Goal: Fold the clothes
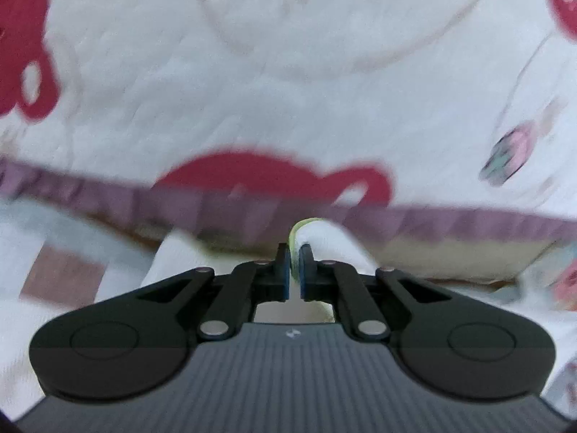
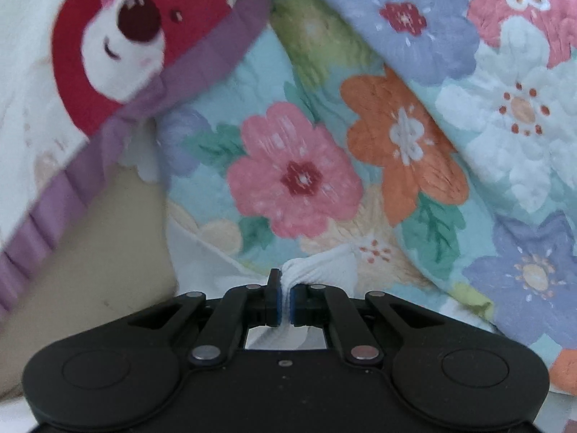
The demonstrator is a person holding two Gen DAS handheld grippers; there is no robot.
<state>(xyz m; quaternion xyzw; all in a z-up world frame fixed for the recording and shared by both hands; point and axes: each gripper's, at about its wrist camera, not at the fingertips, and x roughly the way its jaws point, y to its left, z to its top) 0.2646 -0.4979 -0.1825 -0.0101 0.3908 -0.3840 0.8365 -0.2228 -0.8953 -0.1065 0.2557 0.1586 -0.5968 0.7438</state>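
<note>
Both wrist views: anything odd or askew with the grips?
Nothing stands out. The left gripper is shut on a bunched white fabric edge with a yellow-green trim; the right gripper is shut on a pinch of white ribbed fabric. The left view is motion-blurred.

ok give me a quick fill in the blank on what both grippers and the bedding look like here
1. Each gripper, left gripper and right gripper, is shut on a fold of ____ cloth.
2. The flower quilt has an orange flower beside a ____ one.
3. The blanket with the red bear has a ____ ruffled edge.

Missing words: white; pink; purple
</note>
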